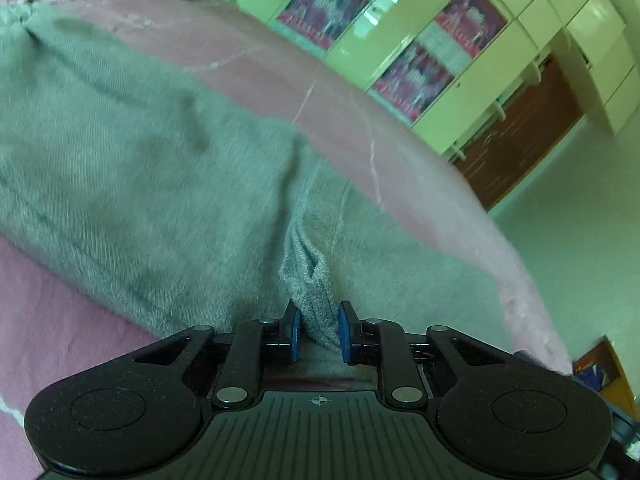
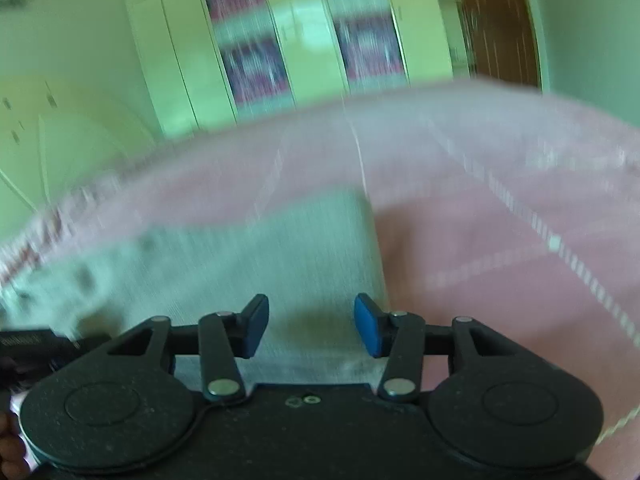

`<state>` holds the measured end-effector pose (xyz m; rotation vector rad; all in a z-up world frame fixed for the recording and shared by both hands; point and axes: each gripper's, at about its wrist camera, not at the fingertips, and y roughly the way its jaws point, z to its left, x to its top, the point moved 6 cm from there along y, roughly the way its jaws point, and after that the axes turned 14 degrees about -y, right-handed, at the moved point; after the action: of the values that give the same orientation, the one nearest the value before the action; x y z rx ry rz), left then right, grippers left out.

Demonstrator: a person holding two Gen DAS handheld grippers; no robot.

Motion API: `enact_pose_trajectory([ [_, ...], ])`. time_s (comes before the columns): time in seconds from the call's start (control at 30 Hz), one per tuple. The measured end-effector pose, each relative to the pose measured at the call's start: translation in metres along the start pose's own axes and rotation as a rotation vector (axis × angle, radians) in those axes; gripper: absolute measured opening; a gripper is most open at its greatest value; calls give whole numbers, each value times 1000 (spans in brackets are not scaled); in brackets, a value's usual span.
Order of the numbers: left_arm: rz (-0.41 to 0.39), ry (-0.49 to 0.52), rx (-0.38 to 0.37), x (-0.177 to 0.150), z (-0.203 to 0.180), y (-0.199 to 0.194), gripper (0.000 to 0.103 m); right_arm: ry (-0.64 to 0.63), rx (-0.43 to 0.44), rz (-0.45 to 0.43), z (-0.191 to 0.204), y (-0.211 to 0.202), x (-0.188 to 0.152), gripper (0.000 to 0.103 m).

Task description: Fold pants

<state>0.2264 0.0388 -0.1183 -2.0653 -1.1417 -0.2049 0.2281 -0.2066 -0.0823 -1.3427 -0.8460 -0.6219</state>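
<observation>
Pants (image 1: 132, 184), grey, lay spread on the pink sheet (image 1: 360, 120), reaching toward its far edge by the cupboards (image 1: 520, 60). I had the left gripper (image 1: 319, 330) pinched narrow on a bunched fold of the pants' near edge. My right gripper (image 2: 311, 326) hung over the pants with its fingers parted, holding nothing. I judged the folding barely begun: one hold taken, the second still to take, no fold laid.
</observation>
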Motion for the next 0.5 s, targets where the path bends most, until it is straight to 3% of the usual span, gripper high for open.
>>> enact_pose_trajectory([
  [0.1, -3, 7, -5, 4, -1, -6, 21, -37, -10, -5, 5, -1, 0, 40],
  [0.23, -57, 68, -36, -1, -5, -29, 21, -33, -27, -129, 4, -23, 16, 41],
  [0.3, -14, 88, 14, -5, -1, -22, 21, -40, -19, -104, 5, -16, 16, 42],
  [0.37, -4, 66, 15, -5, 3, -16, 22, -70, -21, 38, 7, 11, 2, 43],
  [0.5, -26, 65, -18, 4, -3, -30, 25, -66, -28, -37, 6, -4, 9, 42],
])
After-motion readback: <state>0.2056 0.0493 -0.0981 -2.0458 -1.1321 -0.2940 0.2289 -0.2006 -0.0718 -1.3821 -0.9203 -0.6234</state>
